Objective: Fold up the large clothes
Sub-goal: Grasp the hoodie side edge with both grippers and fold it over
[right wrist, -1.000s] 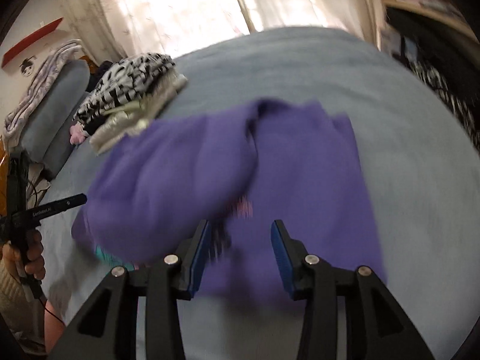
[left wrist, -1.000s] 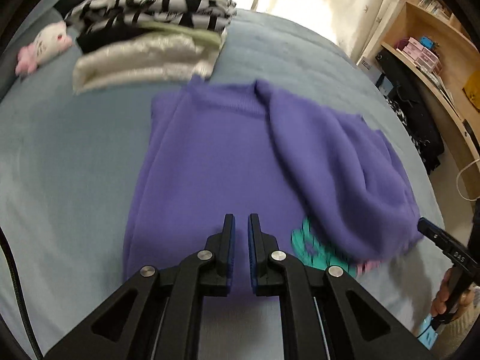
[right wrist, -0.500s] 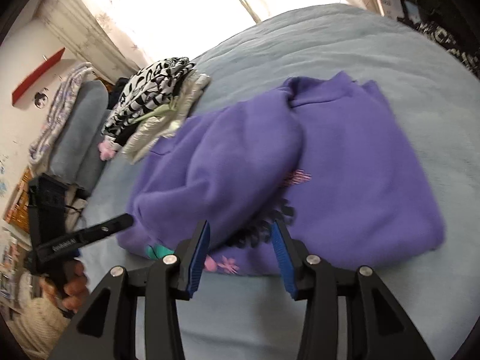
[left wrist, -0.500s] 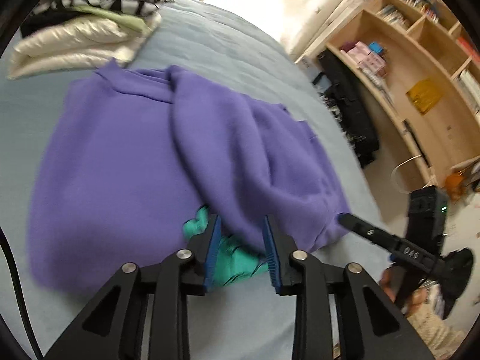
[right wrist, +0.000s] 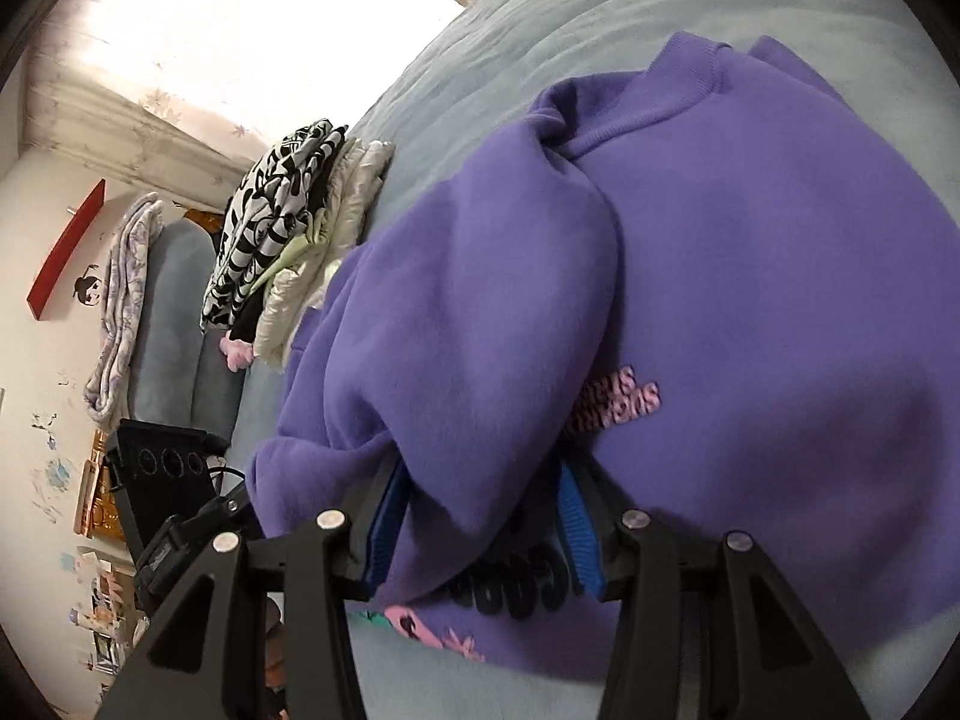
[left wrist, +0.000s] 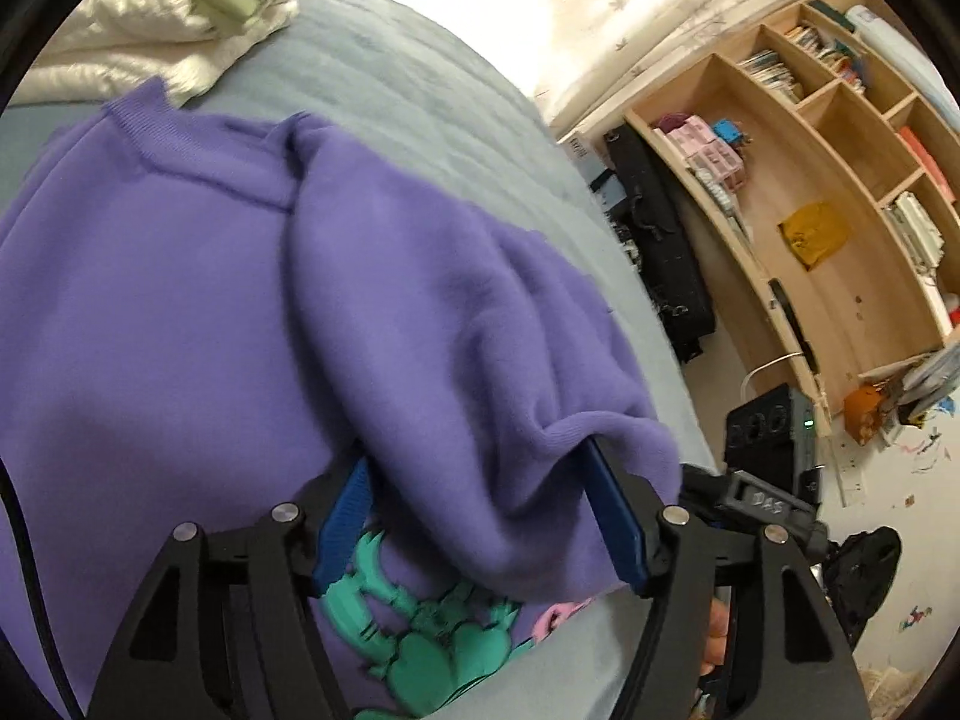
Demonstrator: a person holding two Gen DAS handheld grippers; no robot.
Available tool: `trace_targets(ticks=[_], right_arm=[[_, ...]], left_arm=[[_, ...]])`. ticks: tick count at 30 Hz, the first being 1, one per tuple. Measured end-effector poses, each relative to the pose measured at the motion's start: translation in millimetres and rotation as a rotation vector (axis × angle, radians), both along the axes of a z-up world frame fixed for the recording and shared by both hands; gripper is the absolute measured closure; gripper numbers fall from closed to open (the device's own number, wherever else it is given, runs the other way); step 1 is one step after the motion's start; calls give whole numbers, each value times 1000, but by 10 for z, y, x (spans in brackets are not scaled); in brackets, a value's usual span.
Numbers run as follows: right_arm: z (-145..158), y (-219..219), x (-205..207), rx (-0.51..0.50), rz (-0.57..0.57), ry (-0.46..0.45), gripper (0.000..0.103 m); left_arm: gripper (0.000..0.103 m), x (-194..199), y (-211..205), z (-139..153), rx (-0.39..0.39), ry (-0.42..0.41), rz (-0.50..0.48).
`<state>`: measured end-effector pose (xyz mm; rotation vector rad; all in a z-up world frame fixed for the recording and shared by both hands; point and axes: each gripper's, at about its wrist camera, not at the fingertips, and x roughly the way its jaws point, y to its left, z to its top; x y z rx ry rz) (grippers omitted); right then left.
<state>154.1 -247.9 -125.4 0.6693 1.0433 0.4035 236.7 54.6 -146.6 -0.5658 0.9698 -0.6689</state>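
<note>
- Purple fleece sweatshirt (left wrist: 180, 312) lies flat on the bed (left wrist: 420, 90), one sleeve (left wrist: 456, 360) folded across it; soft, thick, floppy.
- Left gripper (left wrist: 480, 516) jaws are opening around the cuff; right gripper (right wrist: 480, 528) jaws spread, straddling the sleeve.
- Best grabbed by the ribbed cuff or hem.

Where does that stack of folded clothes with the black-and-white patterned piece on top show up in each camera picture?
Left wrist view: the stack of folded clothes sits at the top left edge, beyond the sweatshirt's collar.
Right wrist view: the stack lies left of centre, beside the sweatshirt.
Shared landmark: the purple sweatshirt on the grey-blue bed.
</note>
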Motion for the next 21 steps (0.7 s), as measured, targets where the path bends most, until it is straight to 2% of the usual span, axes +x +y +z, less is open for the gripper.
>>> trace_targets(ticks=[4, 6, 10, 13, 17, 18, 19, 20, 21], right_arm=[[19, -16, 8, 23, -6, -15, 55], [-4, -66, 5, 65, -7, 1, 55], [-48, -216, 4, 194, -25, 11, 55], [-43, -267, 32, 222, -46, -2, 55], [-23, -211, 55, 190, -44, -40, 56], [-23, -196, 60, 171, -48, -44, 57], [-23, -178, 65, 150, -49, -49, 64], [-20, -161, 76, 130, -46, -48, 69], [-18, -162, 89, 109, -44, -46, 77]], left_arm=[[37, 3, -1, 126, -62, -55, -9], [37, 16, 58, 156, -130, -71, -15], [37, 91, 198, 61, -262, -15, -11], [37, 133, 249, -27, -278, 14, 10], [39, 192, 218, -201, -272, 60, 44], [44, 203, 202, -238, -261, 67, 56], [63, 209, 199, -268, -240, 73, 72], [88, 237, 179, -301, -193, 93, 93], [92, 252, 199, -324, -163, 113, 106]])
